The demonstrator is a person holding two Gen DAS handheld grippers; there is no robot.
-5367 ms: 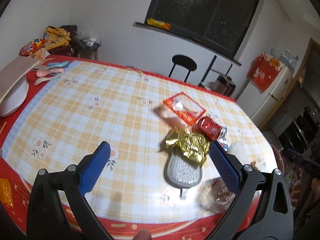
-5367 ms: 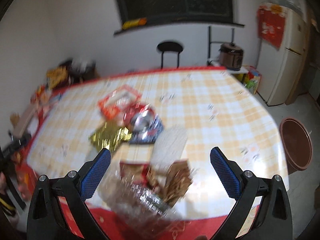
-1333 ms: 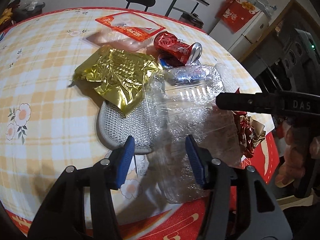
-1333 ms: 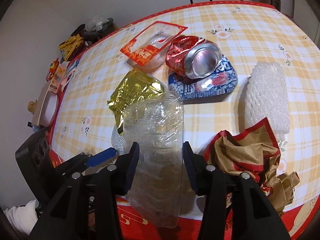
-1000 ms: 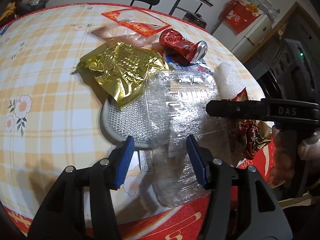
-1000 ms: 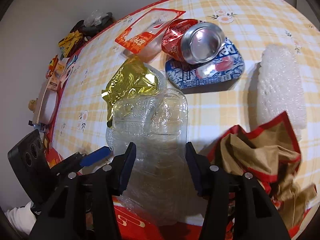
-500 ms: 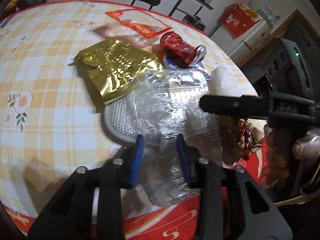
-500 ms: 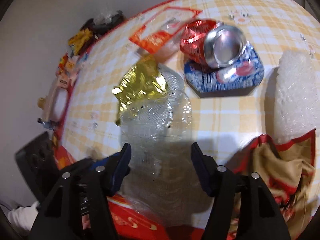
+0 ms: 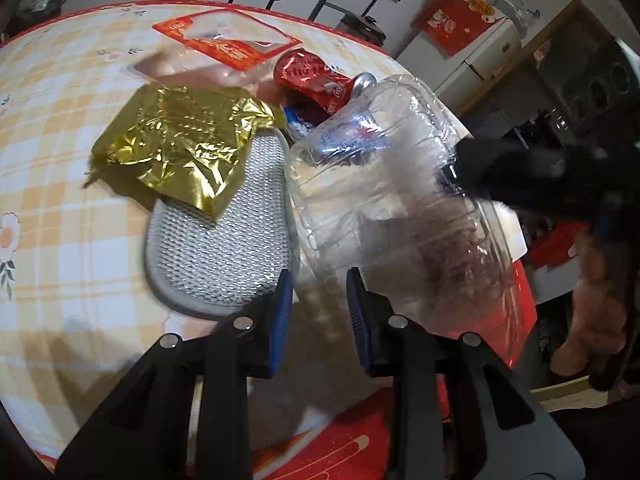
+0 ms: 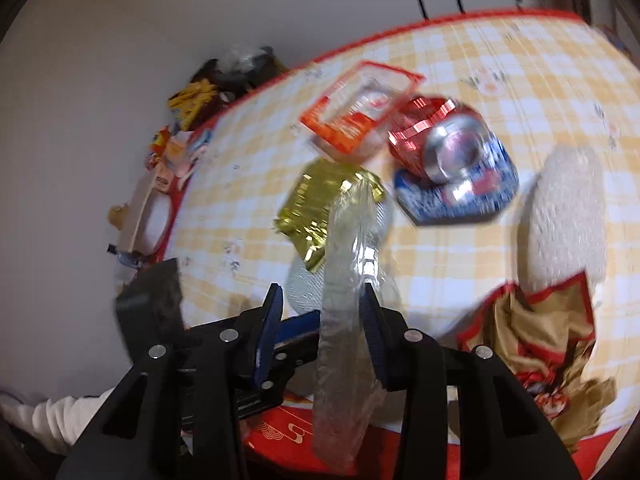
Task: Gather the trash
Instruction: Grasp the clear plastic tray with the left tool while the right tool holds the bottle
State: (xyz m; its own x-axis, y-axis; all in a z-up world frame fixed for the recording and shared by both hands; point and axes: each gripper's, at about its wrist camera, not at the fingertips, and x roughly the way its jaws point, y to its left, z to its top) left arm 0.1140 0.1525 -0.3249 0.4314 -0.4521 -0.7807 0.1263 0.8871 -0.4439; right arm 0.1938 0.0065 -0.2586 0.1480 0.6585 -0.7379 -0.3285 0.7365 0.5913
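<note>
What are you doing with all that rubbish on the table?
A person is collecting trash with two handheld grippers. Both the left gripper and the right gripper have just been closing on a crumpled clear plastic container, which is between their jaws. The gold wrapper, crushed red can and other trash lie on the table.

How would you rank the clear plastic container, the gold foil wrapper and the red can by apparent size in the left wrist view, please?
1. Clear plastic container, though it sits nearest the camera, which inflates it.
2. Gold foil wrapper.
3. Red can, partly hidden behind the container.
</note>
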